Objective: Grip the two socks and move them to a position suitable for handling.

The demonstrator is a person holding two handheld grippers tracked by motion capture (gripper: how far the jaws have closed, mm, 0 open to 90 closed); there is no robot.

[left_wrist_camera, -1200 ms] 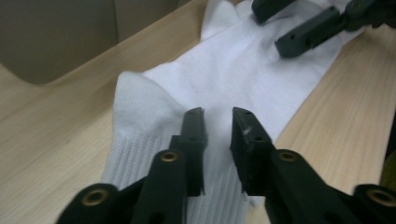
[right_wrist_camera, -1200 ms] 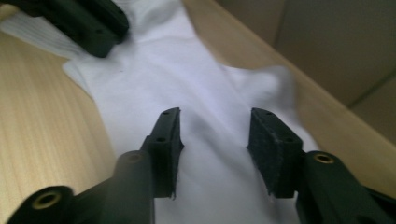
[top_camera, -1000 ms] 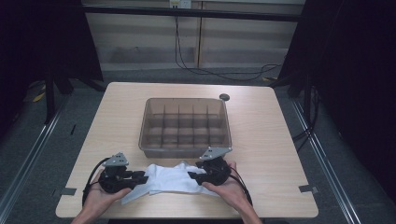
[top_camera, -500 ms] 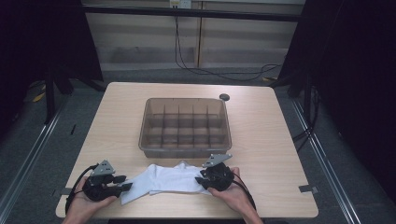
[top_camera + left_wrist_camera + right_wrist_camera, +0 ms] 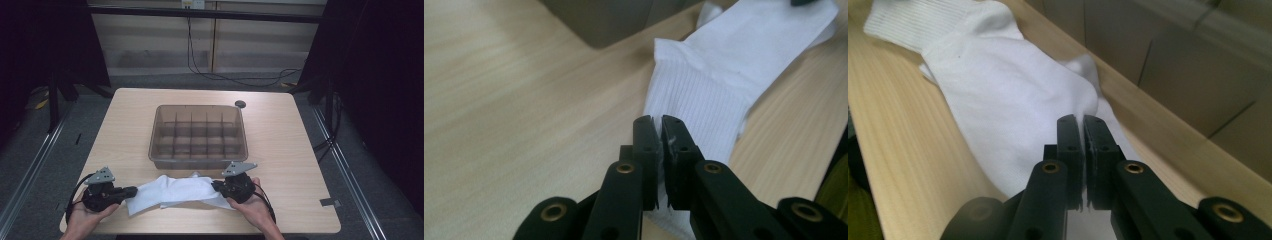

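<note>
A white sock (image 5: 175, 192) lies stretched across the table's front, between my two grippers. My left gripper (image 5: 131, 190) is at its left end. In the left gripper view the left gripper (image 5: 659, 131) has just closed, and its jaws pinch the ribbed cuff (image 5: 696, 102). My right gripper (image 5: 216, 186) is at the sock's right end. In the right gripper view the right gripper (image 5: 1082, 129) has also just closed, with the white sock (image 5: 1013, 95) between its jaws. A hand holds each gripper from the table's front edge.
A translucent brown divided bin (image 5: 197, 161) stands just behind the sock, its front wall close to both grippers (image 5: 1173, 75). A small dark round disc (image 5: 240, 104) lies behind the bin. A grey tape patch (image 5: 327, 202) marks the front right corner.
My left gripper has moved left toward the table's corner, and the sock now lies longer and flatter. The right gripper has stayed in place.
</note>
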